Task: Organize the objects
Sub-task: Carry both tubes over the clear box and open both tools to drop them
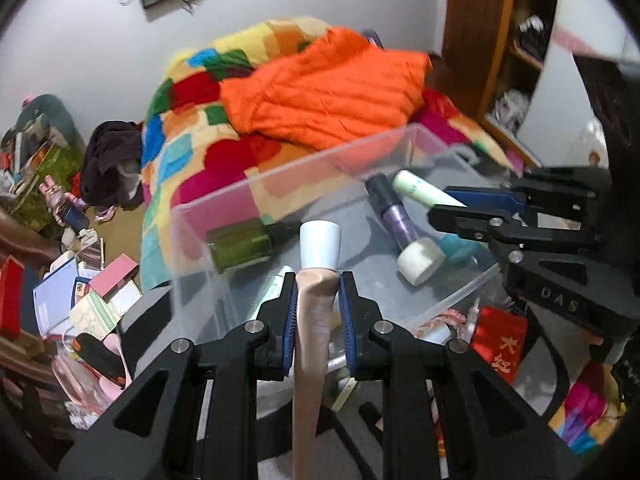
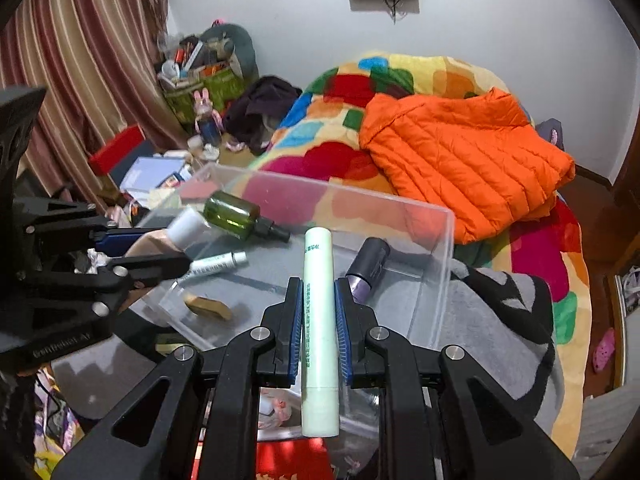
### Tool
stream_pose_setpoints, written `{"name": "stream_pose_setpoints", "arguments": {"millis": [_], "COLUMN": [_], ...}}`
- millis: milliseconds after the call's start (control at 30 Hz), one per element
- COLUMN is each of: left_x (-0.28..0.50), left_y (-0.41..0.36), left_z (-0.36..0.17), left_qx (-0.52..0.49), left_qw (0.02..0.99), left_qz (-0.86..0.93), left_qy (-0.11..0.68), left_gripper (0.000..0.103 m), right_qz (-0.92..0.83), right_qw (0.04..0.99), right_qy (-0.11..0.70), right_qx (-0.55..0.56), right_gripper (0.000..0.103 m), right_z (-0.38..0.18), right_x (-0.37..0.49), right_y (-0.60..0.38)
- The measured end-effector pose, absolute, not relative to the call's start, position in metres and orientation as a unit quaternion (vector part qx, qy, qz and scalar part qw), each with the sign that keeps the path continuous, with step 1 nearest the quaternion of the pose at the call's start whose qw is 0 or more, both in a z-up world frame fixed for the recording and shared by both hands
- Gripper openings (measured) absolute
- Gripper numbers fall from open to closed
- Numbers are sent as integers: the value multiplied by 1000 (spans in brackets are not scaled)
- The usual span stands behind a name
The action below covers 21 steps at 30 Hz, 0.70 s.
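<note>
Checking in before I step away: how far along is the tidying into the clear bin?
Partly done. Already lying in the bin: a green bottle, a purple tube and a white tube. In hand: the left gripper holds a beige tube, the right gripper a pale green tube, both over the bin. Left: releasing these; clutter remains beside the bin.

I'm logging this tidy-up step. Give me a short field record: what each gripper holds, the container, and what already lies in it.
left gripper: shut on beige tube with white cap
right gripper: shut on pale green tube
container: clear plastic bin, open top
in bin: green glass bottle, purple tube, small white tube, gold piece
behind: orange jacket on patchwork blanket
</note>
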<state>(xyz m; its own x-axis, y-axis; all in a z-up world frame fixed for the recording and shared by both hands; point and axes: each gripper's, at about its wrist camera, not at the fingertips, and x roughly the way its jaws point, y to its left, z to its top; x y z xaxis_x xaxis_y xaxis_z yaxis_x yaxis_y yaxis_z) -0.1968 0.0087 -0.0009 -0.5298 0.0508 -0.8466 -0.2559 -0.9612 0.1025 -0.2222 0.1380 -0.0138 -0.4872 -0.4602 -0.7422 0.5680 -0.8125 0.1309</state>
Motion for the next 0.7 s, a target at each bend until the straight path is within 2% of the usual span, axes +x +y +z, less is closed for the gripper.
{"name": "stream_pose_setpoints", "arguments": {"millis": [333,700], "left_x": [-196,-175], "left_y": [34,27], "left_z": [-8,6], "left_qx": [-483,-457], "left_qw": [113,117], "left_qz": [856,873], "left_qy": [141,122], "left_gripper": [20,20], "right_qz": [-842,-842], "right_qw": [312,329], "right_qy": [92,72], "right_qx": [431,422], "right_gripper": [14,15], "right_z": [-30,-17], "right_x": [-220,-205], "right_y": [130,144]}}
